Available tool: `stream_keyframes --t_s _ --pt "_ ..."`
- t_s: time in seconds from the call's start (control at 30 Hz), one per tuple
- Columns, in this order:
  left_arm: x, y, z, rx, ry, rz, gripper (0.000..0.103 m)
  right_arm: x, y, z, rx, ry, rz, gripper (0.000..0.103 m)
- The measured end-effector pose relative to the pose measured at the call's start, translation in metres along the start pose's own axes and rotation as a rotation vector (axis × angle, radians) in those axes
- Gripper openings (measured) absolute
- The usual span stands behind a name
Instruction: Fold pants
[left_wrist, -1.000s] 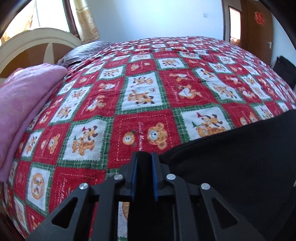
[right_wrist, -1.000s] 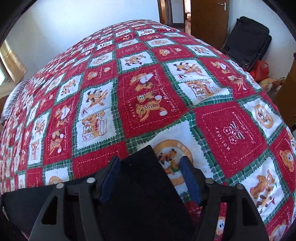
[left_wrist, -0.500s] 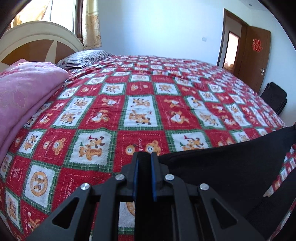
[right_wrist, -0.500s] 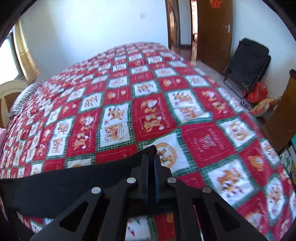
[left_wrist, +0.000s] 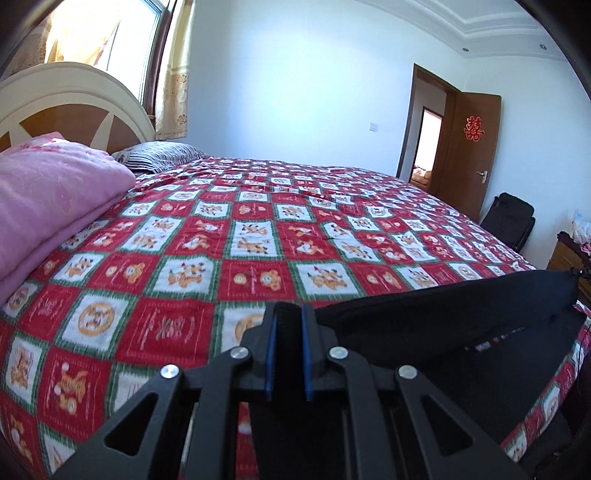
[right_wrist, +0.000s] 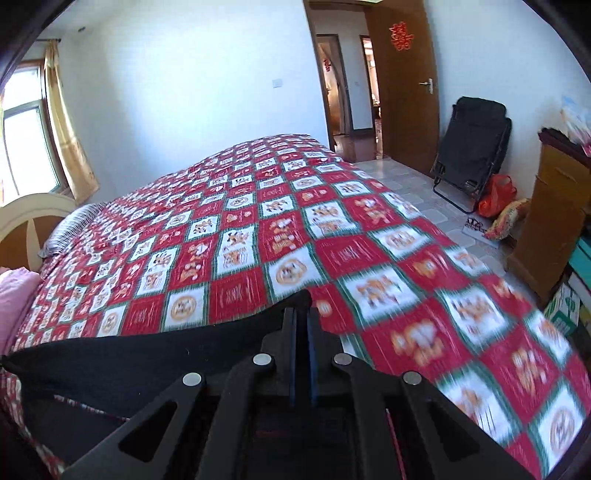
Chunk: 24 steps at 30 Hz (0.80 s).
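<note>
The black pants (left_wrist: 443, 314) hang stretched between my two grippers, lifted above the near edge of the bed. My left gripper (left_wrist: 287, 314) is shut on one corner of the pants' top edge. My right gripper (right_wrist: 301, 314) is shut on the other corner, and the pants (right_wrist: 147, 358) run off to the left from it. The lower part of the pants drops out of sight below both views.
The bed carries a red, white and green patchwork cover (left_wrist: 258, 236). A folded pink blanket (left_wrist: 48, 199) and a striped pillow (left_wrist: 159, 157) lie by the headboard. A black folding chair (right_wrist: 469, 147), an orange bag and a wooden cabinet (right_wrist: 550, 221) stand on the right.
The right gripper went from open around the pants' corner to shut on it. Both grippers have risen and tilted up, lifting the pants' edge off the bed cover.
</note>
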<state>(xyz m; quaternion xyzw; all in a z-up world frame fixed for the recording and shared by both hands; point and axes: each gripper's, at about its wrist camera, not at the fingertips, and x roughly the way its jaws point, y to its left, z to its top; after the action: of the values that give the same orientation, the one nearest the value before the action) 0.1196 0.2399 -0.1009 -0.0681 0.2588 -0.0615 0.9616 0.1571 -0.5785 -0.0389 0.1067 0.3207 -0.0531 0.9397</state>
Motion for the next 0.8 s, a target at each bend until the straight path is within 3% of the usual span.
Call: stream_keyframes --t_s 0.2,0.5,0.63,0.7,0.77,0.8 --pt "-0.019 0.004 -0.043 -0.025 0.017 -0.021 0.013 -0.028 -0.022 -0.045 0.032 0.002 0.009 0.004" --pt "-0.031 0.004 -0.09 -0.007 0.053 -0.02 0.013 -0.031 -0.038 -0.089 0.027 0.075 -0.049 0.005" --pt "-0.039 0.004 -0.098 0.035 0.061 0.006 0.023 -0.035 -0.037 -0.094 -0.001 0.076 -0.068 0.006" --pt "-0.045 0.007 -0.103 0.059 0.073 0.027 0.026 -0.04 -0.04 -0.096 0.003 0.073 -0.073 0.013" --pt "-0.051 0.011 -0.109 0.087 0.086 0.061 0.03 -0.046 -0.046 -0.097 0.017 0.072 -0.087 0.035" --pt "-0.054 0.014 -0.112 0.104 0.095 0.103 0.039 -0.049 -0.05 -0.098 0.028 0.071 -0.097 0.043"
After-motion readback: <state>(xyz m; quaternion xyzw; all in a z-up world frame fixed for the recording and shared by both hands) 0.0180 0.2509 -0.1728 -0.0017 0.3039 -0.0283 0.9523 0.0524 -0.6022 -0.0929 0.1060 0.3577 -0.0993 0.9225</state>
